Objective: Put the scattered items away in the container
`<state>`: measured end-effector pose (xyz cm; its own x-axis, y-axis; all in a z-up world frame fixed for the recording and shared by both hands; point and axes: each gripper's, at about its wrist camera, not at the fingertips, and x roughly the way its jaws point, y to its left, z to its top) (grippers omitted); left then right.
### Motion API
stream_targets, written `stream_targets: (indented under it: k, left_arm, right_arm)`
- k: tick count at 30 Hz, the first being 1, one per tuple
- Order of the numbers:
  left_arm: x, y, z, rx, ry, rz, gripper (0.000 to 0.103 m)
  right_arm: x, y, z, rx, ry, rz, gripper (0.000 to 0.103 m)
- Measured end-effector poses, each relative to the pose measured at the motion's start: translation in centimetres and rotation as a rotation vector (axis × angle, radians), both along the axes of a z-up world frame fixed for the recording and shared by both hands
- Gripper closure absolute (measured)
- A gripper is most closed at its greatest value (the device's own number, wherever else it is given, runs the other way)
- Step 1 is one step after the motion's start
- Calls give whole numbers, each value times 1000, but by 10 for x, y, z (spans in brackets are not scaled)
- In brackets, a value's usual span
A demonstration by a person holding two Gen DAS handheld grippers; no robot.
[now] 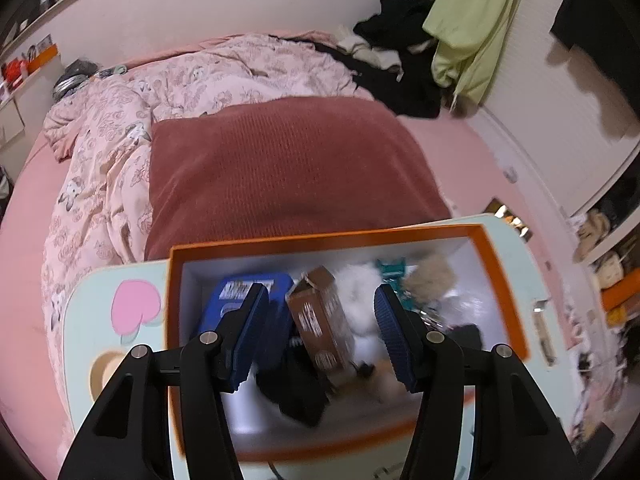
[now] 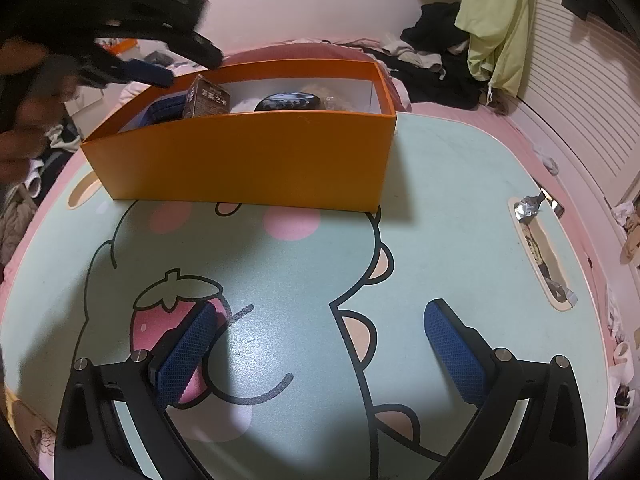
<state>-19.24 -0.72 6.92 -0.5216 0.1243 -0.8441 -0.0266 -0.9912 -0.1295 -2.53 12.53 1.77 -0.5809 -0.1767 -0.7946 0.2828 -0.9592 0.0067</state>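
Left gripper (image 1: 320,332) hangs over the orange box (image 1: 500,280), lower centre of its view, fingers (image 1: 248,332) partly apart w/ nothing between them. Under it, left to right: blue case (image 1: 276,284), brown carton (image 1: 320,320) leaning, white fluff (image 1: 360,292). Risk: dipping lower could clip the tilted carton & knock it over, or drag the light box along the worktop (image 2: 440,200). Right gripper (image 2: 320,356), bottom of its view, fingers wide apart & empty over bare worktop; no loose items visible there.
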Motion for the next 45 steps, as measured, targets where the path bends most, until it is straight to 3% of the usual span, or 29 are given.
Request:
stream_targets:
  k: [4,6,7,9,12,15,17,19,22,26,28,32,34,36,38,42,45]
  left_arm:
    - [-11,14,-20,-45,-29,-36,47]
    - [-6,18,-25,-44,-18,-56,61]
    - [-4,22,-26,-28,-16,-74,82]
    - [-1,29,-28,2,-33,-112,84]
    - [10,41,-26,-39,-3,-163,84]
    - [23,31,-10,-12,68,-140,84]
    - [42,20,18,43,159,-108,84]
    - [73,8,49,110,266,-99,84]
    - [121,-5,70,200,345,-121,84]
    - [153,-13,39,272,268,-147,84]
    - [162,-12,4,257,213,-121,84]
    - [168,-15,-40,250,192,-41,83]
    - [172,-14,-51,246,193,-14,79]
    - [175,-14,-53,240,185,7,63]
    - [187,-16,-52,202,195,43,37]
    - [205,-10,-51,53,194,61,29]
    - [210,5,-69,-98,116,56,24]
  right_arm:
    - [-1,-5,-1,0,0,2,0]
    - [-1,-5,-1,0,0,2,0]
    - [-1,-6,-1,0,0,2,0]
    - [-1,-6,-1,0,1,2,0]
    - [-1,-7,-1,0,1,2,0]
    - [-1,-8,-1,-1,1,1,0]
    - [-1,-8,-1,-1,1,1,0]
    - [-1,-9,-1,-1,1,1,0]
    - [-1,-8,-1,-1,1,3,0]
    - [-3,-10,-2,0,1,3,0]
    - [-3,-10,-2,-1,1,3,0]
    - [-3,-10,-2,-1,1,3,0]
    - [-3,-10,-2,-1,1,3,0]
    - [-3,-10,-2,-1,1,4,0]
    - [-2,-10,-2,-1,2,4,0]
    - [-3,-11,-2,-1,2,4,0]
    - [-3,-10,-2,0,2,4,0]
